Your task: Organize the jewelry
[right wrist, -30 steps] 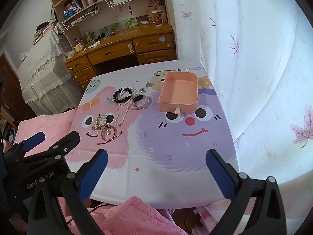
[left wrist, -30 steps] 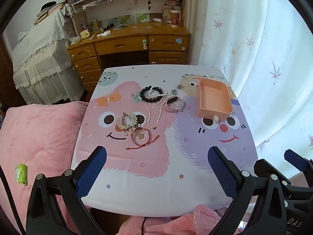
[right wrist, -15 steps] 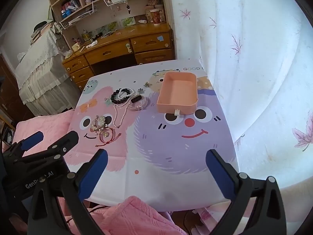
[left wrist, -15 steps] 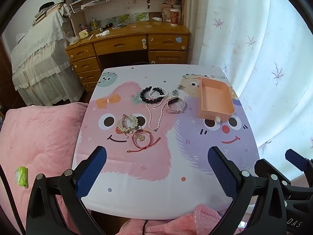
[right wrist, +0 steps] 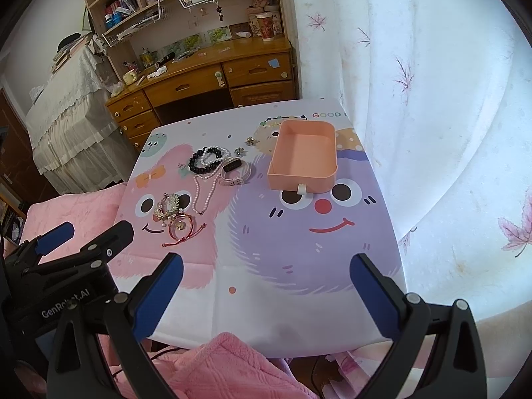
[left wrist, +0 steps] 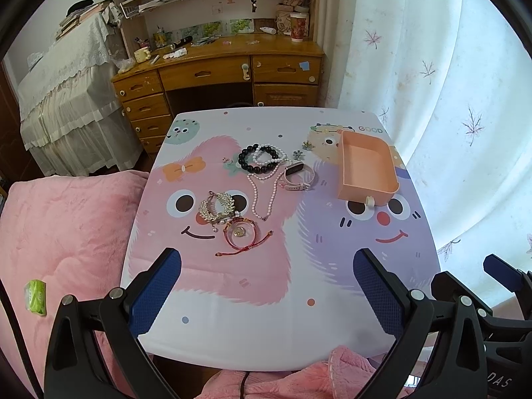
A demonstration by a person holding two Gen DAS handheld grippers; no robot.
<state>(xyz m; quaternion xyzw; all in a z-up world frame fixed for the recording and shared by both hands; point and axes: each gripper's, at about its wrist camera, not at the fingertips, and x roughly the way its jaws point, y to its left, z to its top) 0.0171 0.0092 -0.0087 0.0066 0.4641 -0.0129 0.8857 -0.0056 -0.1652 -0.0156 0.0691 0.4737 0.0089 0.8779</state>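
The task looks not started: the pink tray point(right wrist: 304, 159) on the desk point(left wrist: 266, 326) is empty, and all jewelry lies left of it: black bead bracelet point(left wrist: 254, 163), pearl necklace point(left wrist: 264, 193), watch point(left wrist: 297, 177), gold piece point(left wrist: 217, 207), red cord bracelet point(left wrist: 241, 232). Both the left hand-held gripper point(left wrist: 267, 294) and the right hand-held gripper point(right wrist: 266, 296) are wide open, holding nothing. Only the right view shows the left one from its side; only the left view shows the green packet point(left wrist: 35, 296) on the bed.

Left wrist view: looking forward and down from beyond the near edge of the table point(left wrist: 266, 332), facing the desk point(left wrist: 219, 63). Right wrist view: same direction, set further right, closer to the curtain point(right wrist: 432, 99). Shared by both: table point(right wrist: 282, 316), tray point(left wrist: 365, 193) point(right wrist: 301, 179), desk point(right wrist: 206, 76), curtain point(left wrist: 432, 66).
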